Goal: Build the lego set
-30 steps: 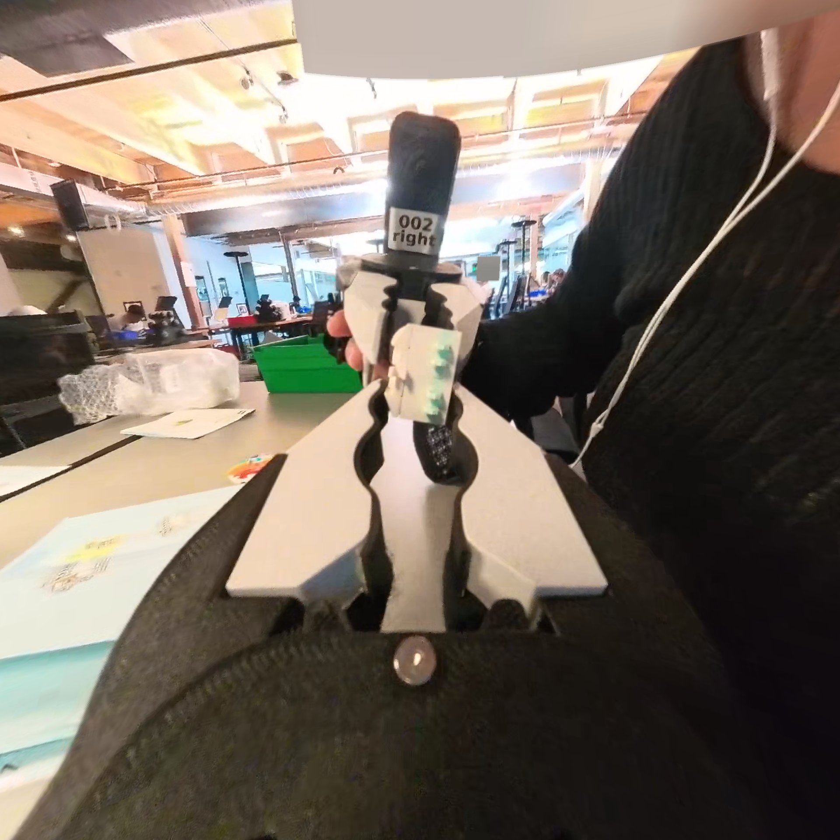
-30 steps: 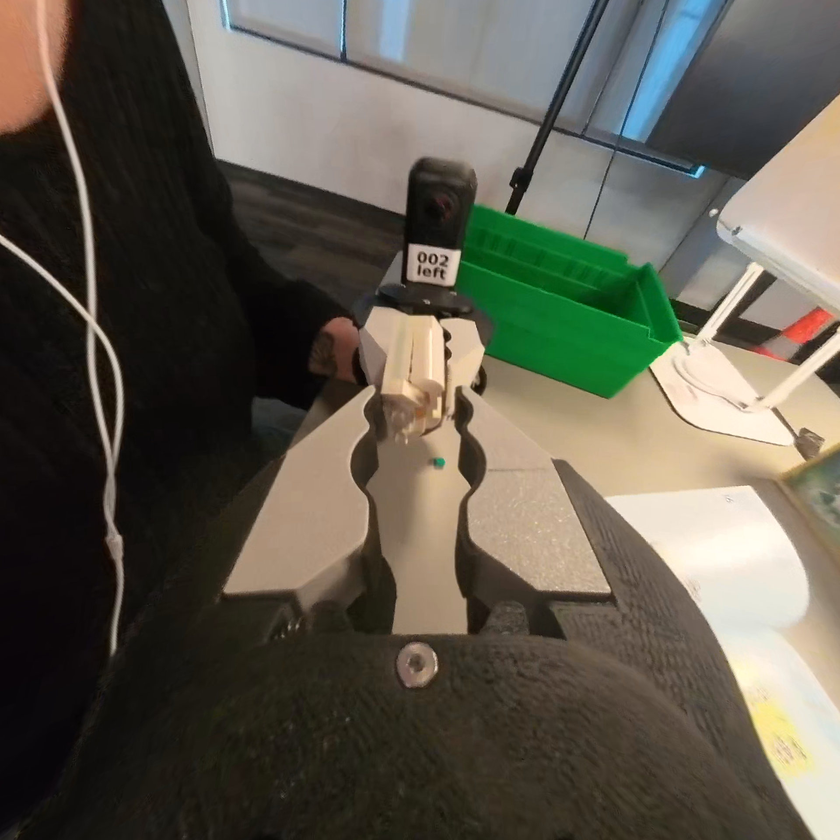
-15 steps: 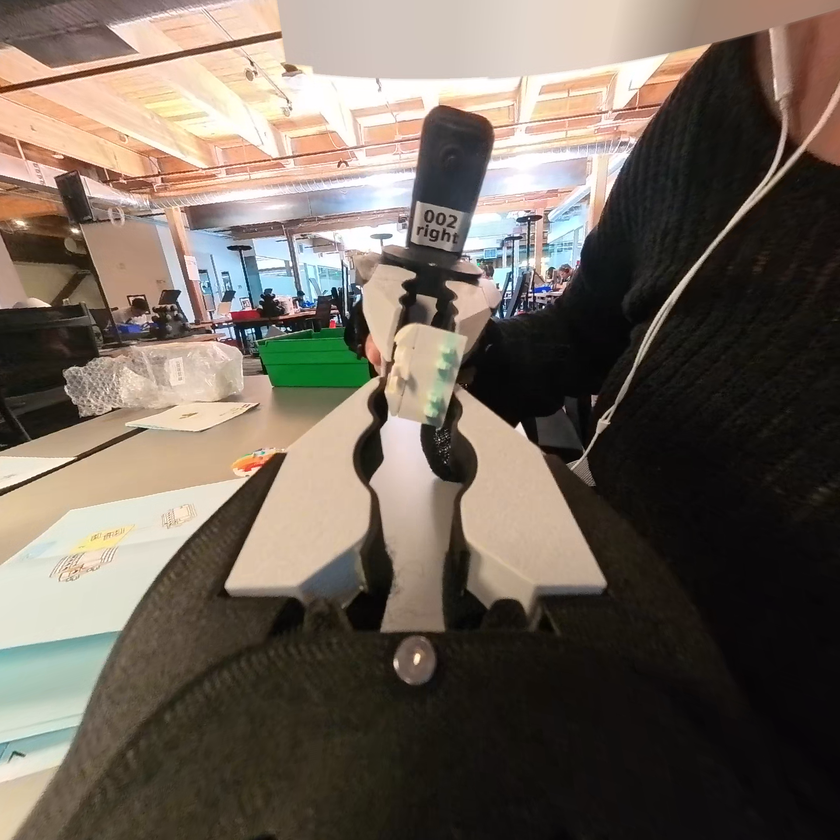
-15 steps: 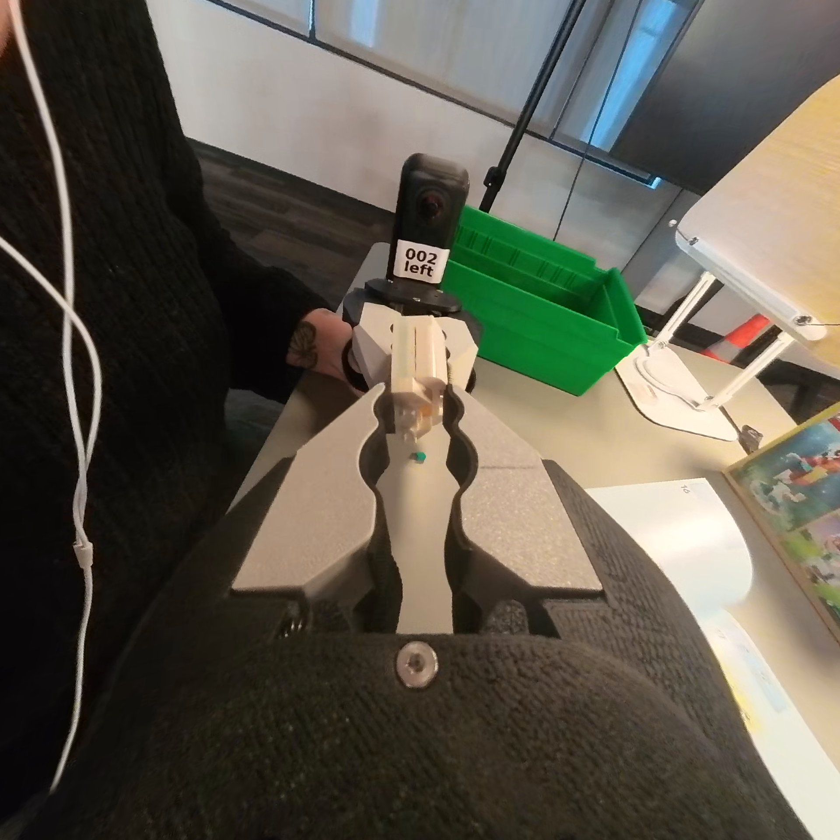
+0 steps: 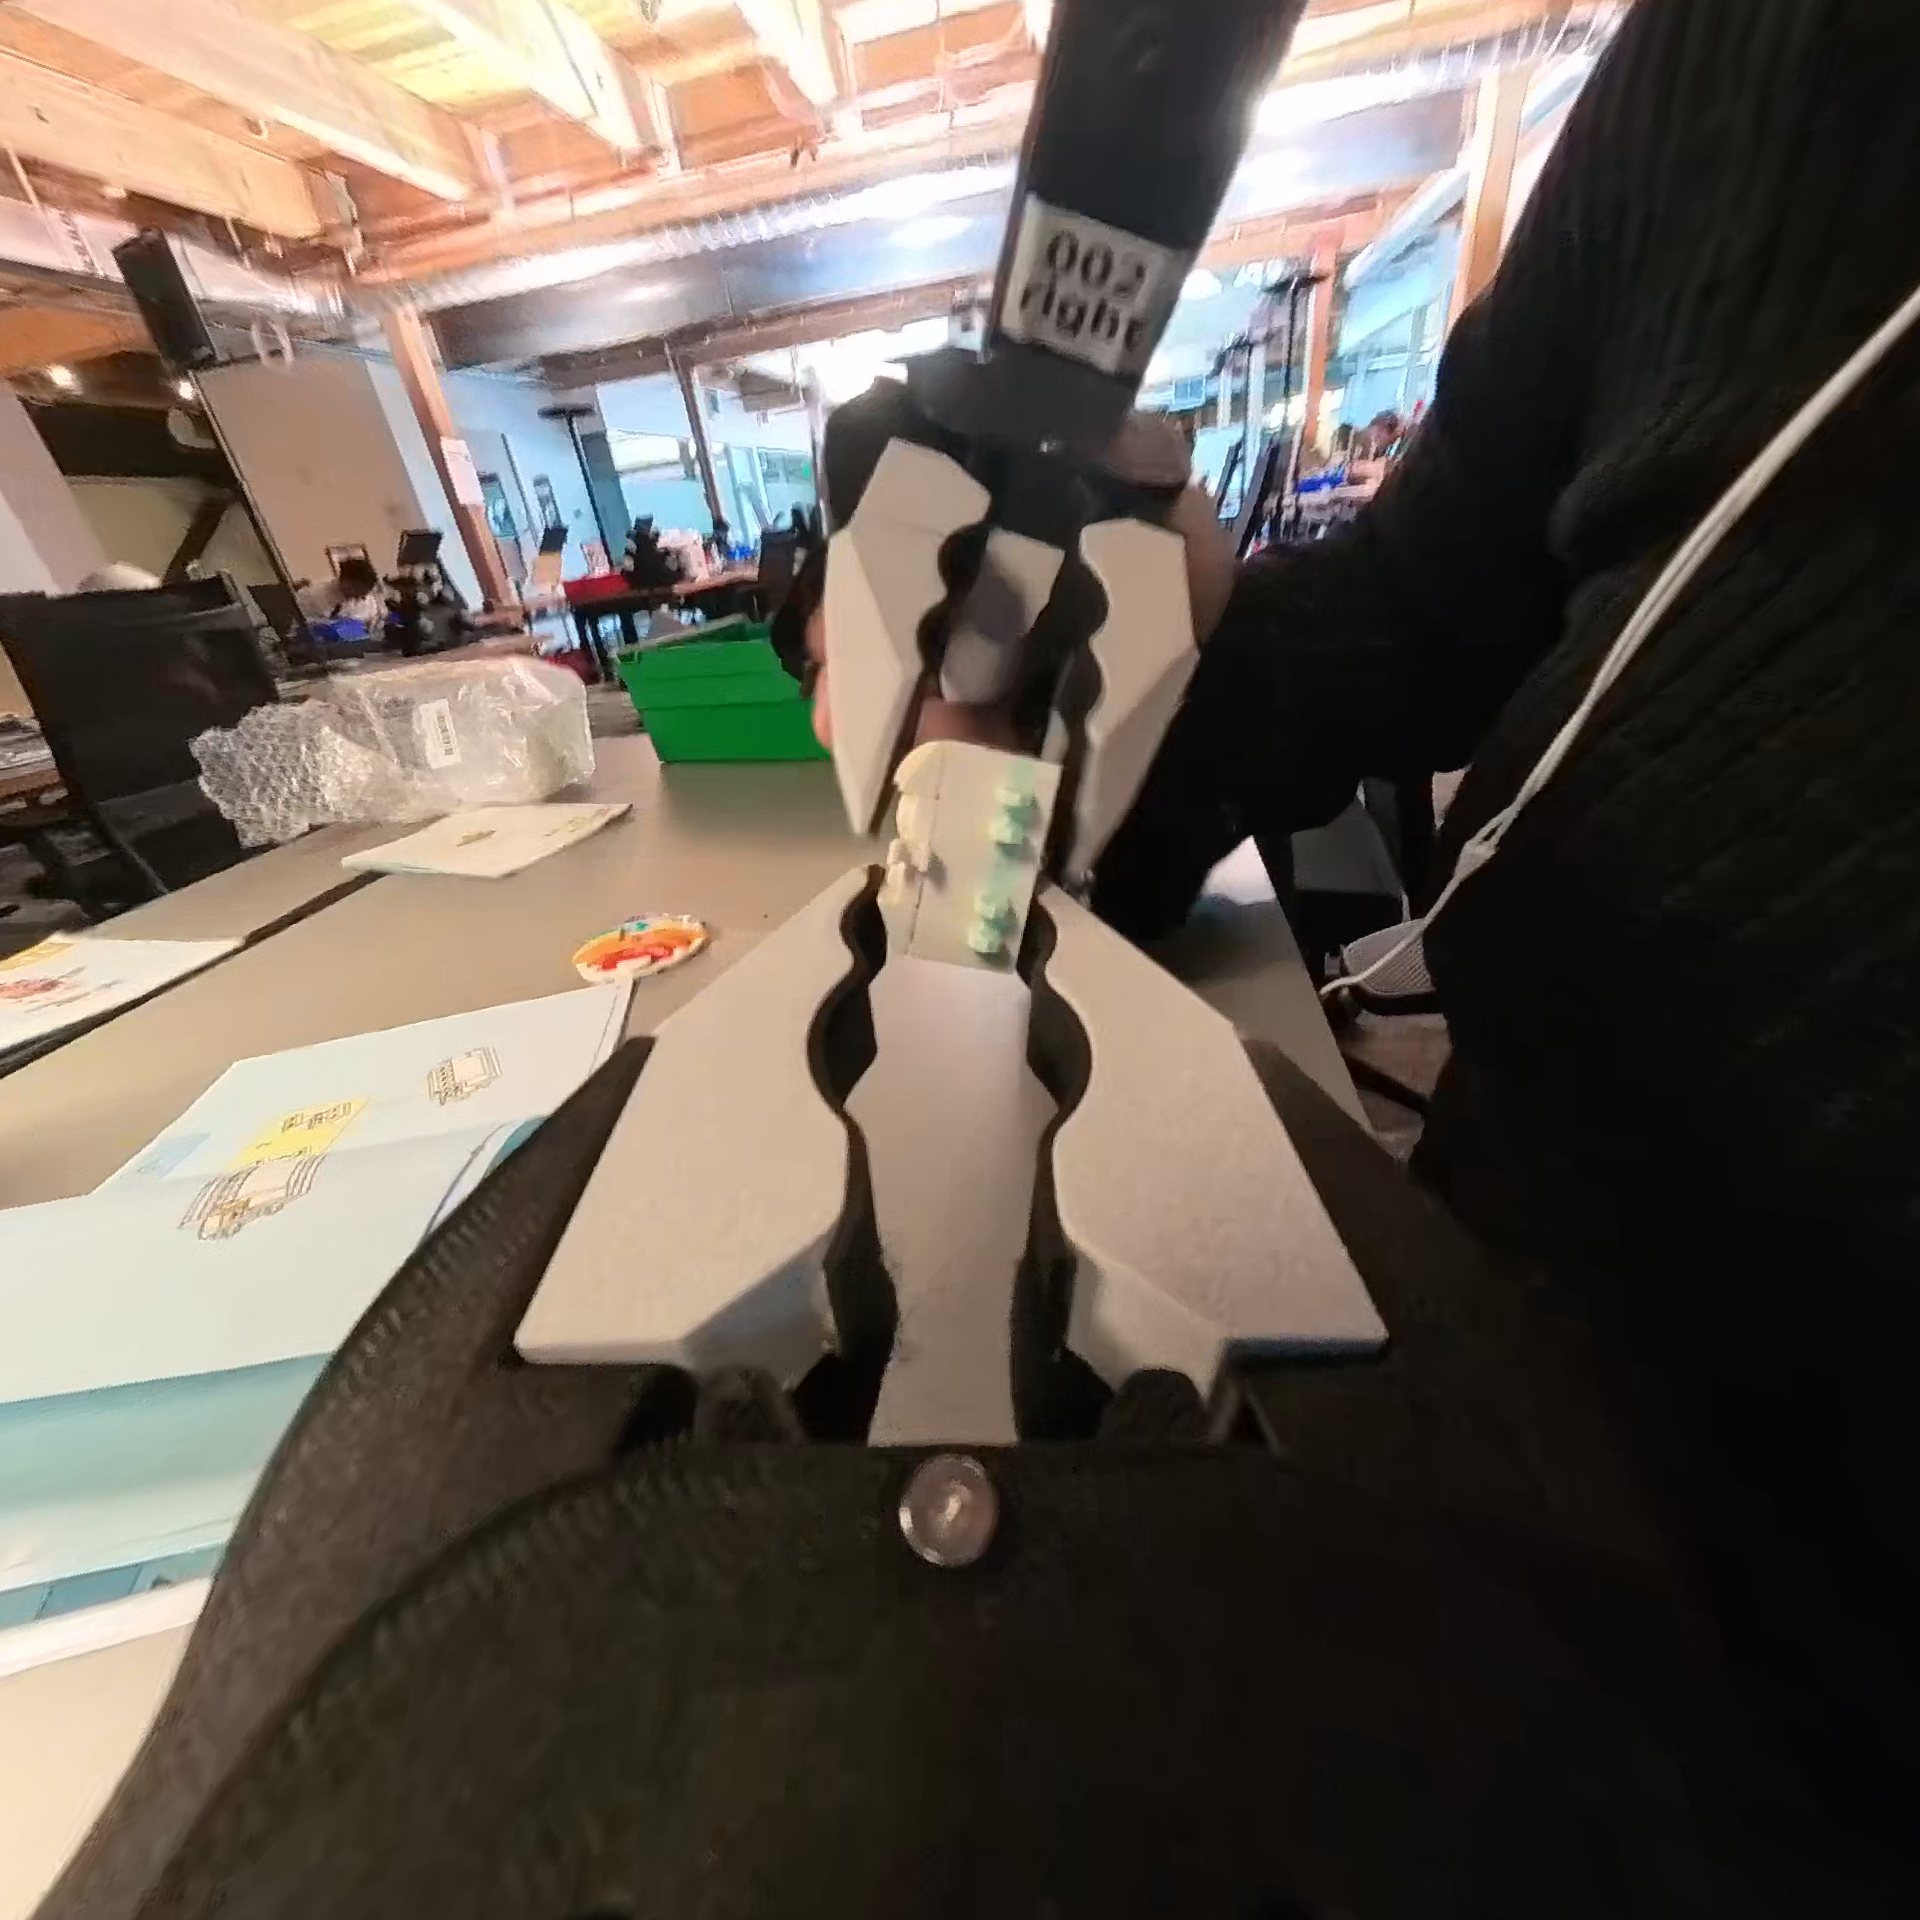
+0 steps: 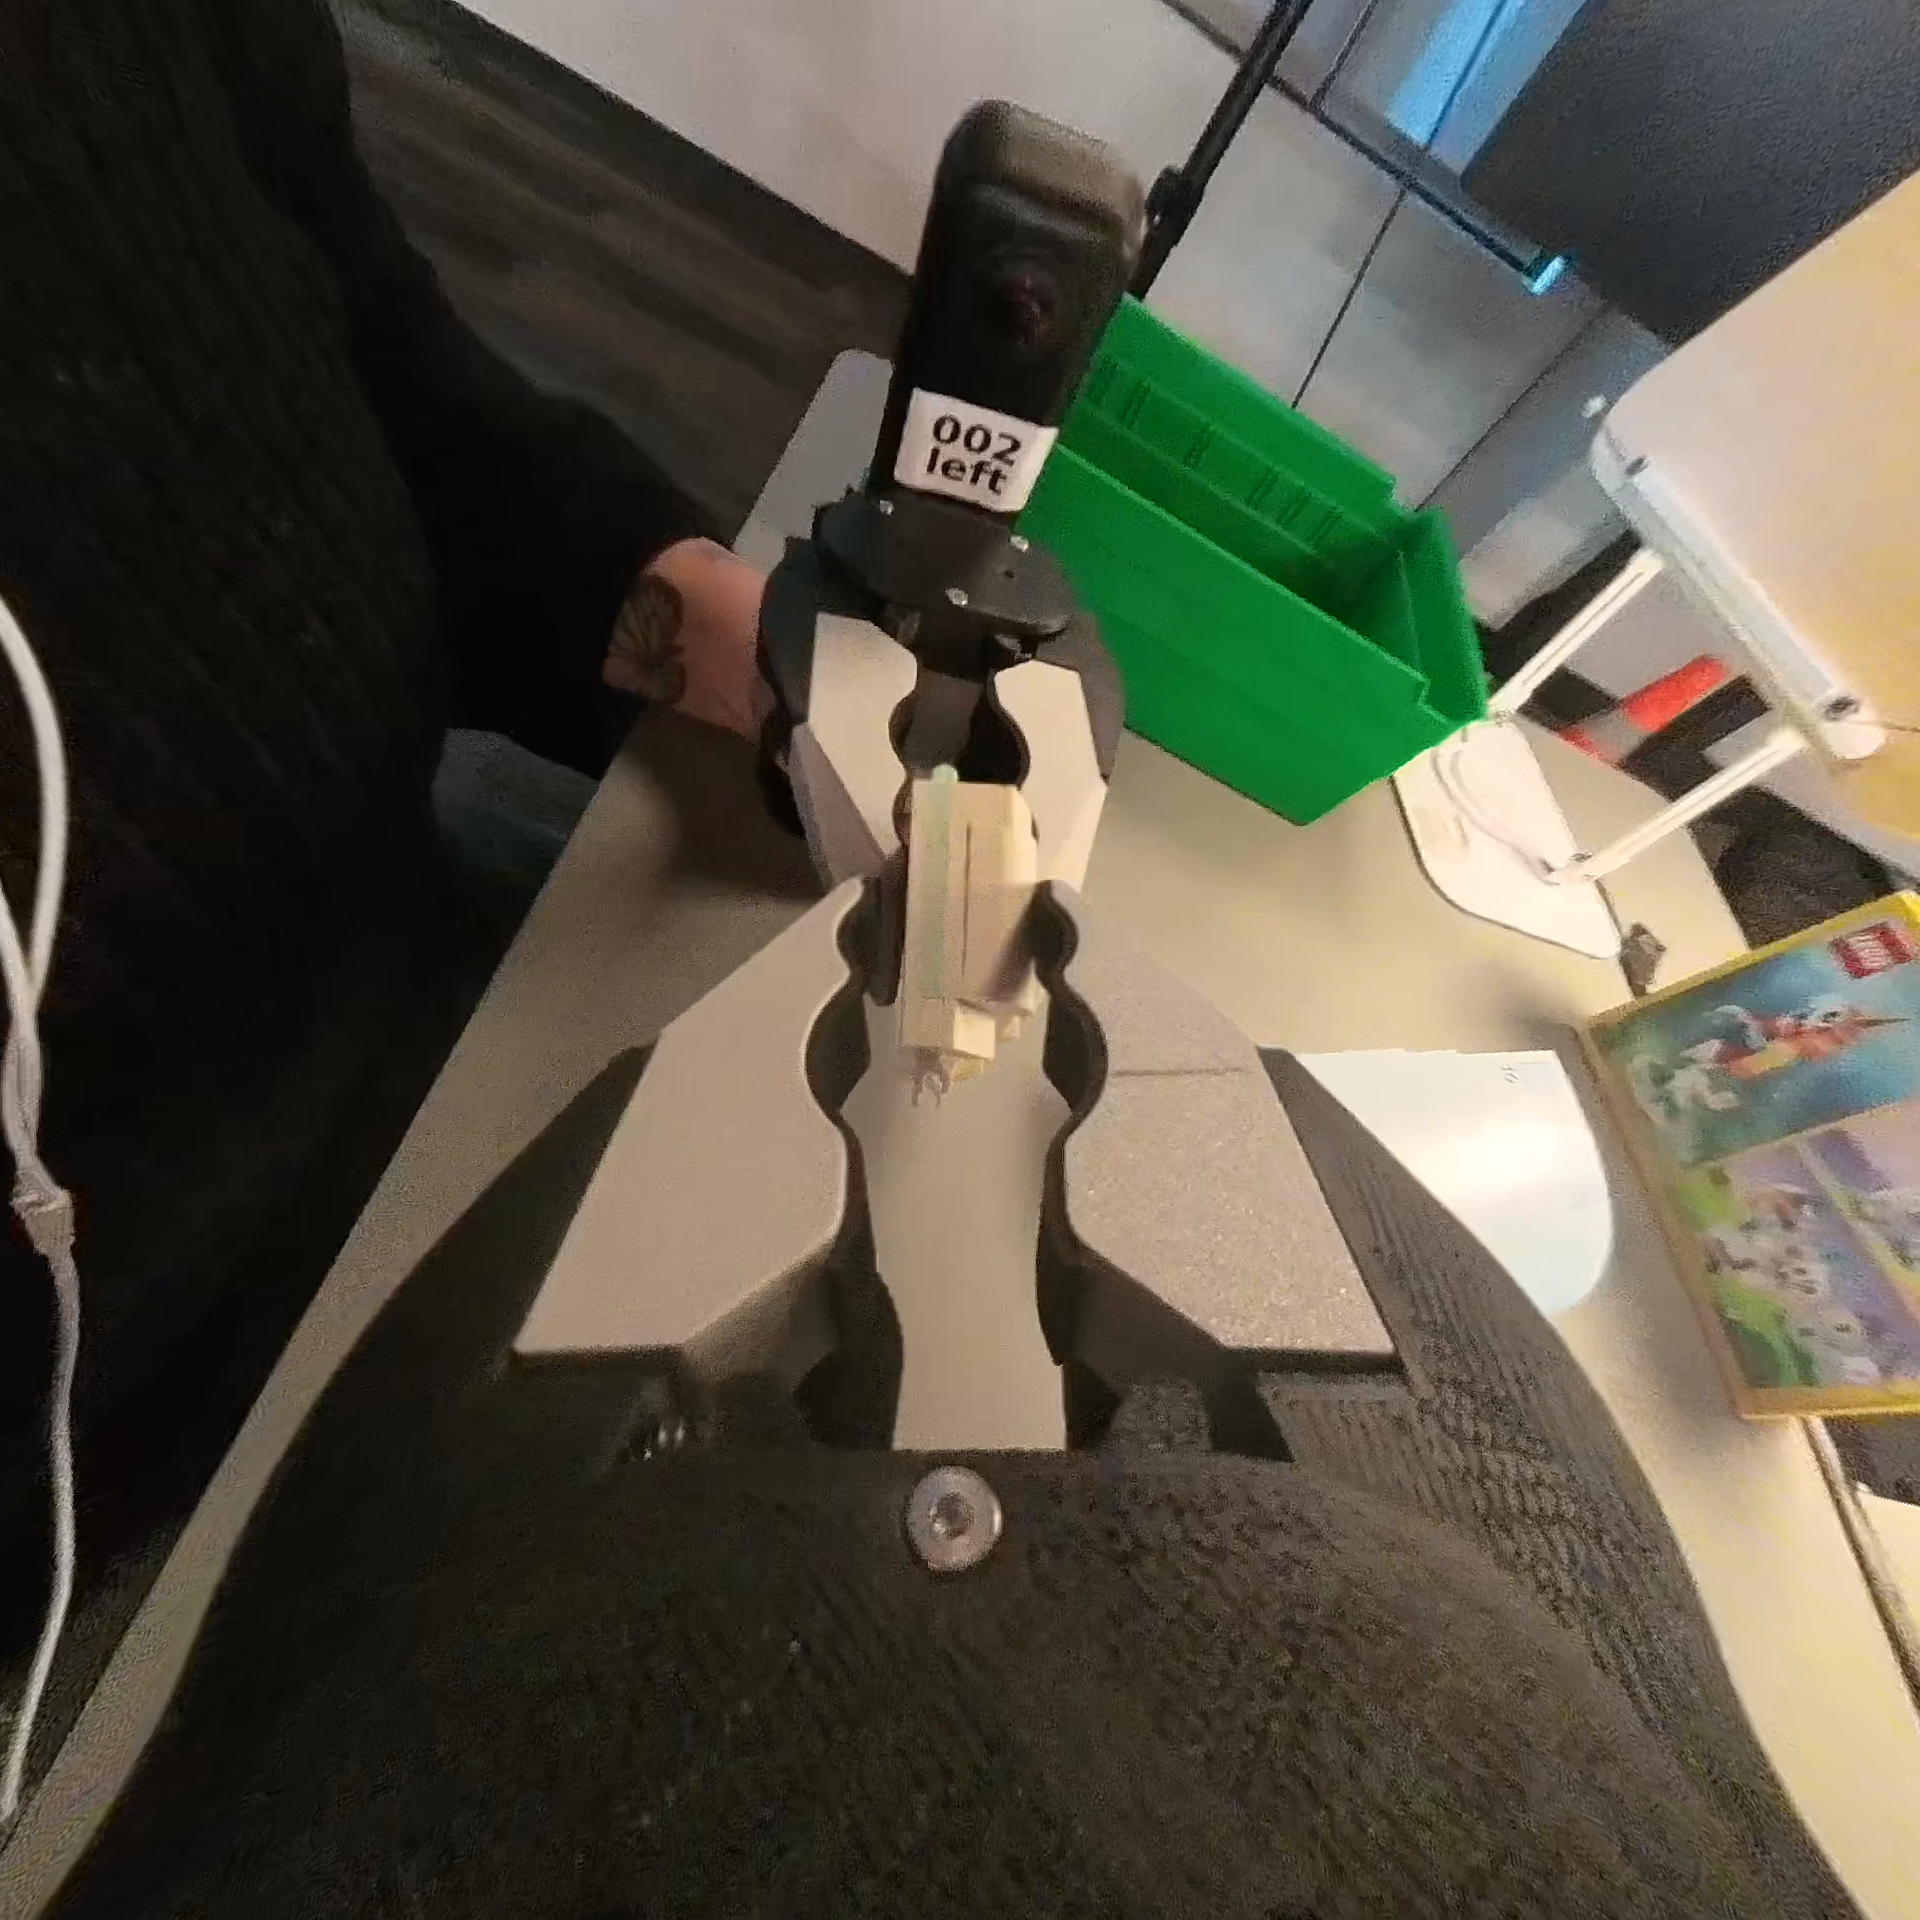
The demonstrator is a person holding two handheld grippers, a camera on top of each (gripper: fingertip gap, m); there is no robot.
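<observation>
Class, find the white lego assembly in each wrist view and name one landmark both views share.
Left wrist view: white lego assembly, upper centre, at the tips of the jaws.
Right wrist view: the assembly, centre, at the tips of the jaws.
Shared landmark: the green bin on the table behind.

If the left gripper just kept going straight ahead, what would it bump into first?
Most likely the right gripper, which faces it nearly tip to tip. The left gripper holds a white lego piece that reaches between the right fingers, so that piece would probably touch first; depth is unclear.
</observation>
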